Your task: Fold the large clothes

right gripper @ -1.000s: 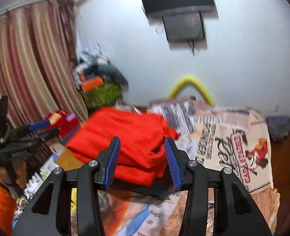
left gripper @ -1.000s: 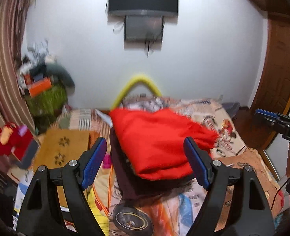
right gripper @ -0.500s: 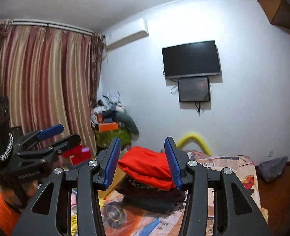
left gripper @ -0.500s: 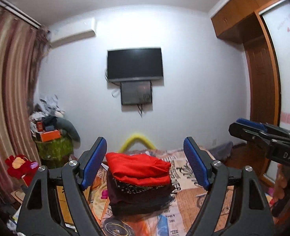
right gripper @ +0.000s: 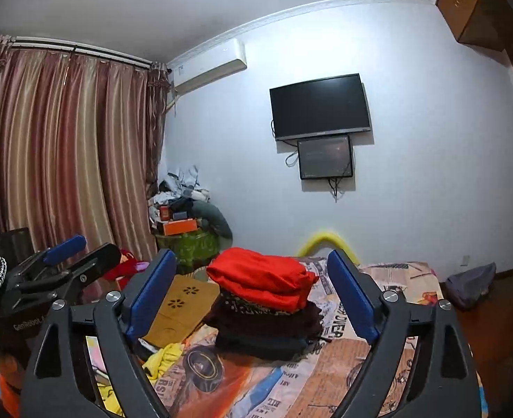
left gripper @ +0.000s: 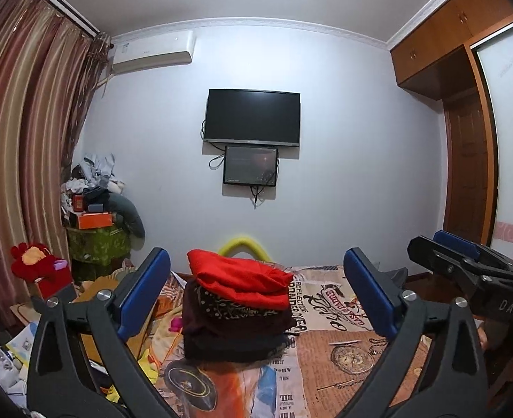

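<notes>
A folded red garment [left gripper: 237, 280] tops a stack of dark folded clothes [left gripper: 233, 327] on a bed [left gripper: 347, 358] covered by a printed sheet. The lowest layers of the stack blur into one dark mass, and their number cannot be told. The near end of the bed is cut off by the frame and by the black arms of both tools.

The left gripper [left gripper: 256, 296] is held back from the stack, its blue-padded fingers [left gripper: 145, 296] spread wide and holding nothing. The right gripper [right gripper: 253, 294] is likewise wide open and empty, and well short of the clothes. Each tool shows at the edge of the other's view, only partly visible.

Bare sheet lies to the right of the stack. To its left the bed edge is crowded by a wooden board [right gripper: 179, 308] and yellow cloth [right gripper: 162, 357]. A yellow curved tube [left gripper: 244, 245] rises behind the stack, partly hidden by it. A television [left gripper: 252, 118] hangs on the far wall, with curtains [right gripper: 61, 153] at the left.
</notes>
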`<state>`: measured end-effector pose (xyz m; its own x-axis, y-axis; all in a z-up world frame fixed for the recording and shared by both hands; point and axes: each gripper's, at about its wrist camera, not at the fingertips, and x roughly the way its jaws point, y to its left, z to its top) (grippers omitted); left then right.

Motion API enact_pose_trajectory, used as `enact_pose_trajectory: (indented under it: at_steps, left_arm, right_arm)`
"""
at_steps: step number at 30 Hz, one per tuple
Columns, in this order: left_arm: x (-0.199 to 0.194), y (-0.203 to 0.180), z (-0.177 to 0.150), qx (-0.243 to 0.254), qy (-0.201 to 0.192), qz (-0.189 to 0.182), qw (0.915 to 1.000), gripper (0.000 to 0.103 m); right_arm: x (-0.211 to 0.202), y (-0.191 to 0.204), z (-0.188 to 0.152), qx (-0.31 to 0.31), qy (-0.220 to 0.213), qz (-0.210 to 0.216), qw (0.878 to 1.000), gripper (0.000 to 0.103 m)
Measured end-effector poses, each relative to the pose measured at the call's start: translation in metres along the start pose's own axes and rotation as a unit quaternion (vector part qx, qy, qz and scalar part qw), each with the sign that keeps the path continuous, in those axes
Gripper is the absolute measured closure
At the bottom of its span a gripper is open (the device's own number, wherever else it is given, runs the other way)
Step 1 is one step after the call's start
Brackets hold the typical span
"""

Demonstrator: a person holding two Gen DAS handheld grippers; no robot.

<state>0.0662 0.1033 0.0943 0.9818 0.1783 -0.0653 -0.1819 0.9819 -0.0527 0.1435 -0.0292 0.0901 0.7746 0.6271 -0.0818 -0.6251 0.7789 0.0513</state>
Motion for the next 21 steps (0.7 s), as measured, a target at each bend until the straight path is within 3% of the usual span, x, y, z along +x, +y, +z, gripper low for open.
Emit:
enact_pose_trajectory:
  at_steps: [21]
  left_arm:
    - [0.001,-0.002,-0.015,0.002,0.013,0.009,0.9999,0.001]
  right_arm:
    - [-0.013,0.000,-0.019,-0.010,0.018,-0.014,1.000,0.015]
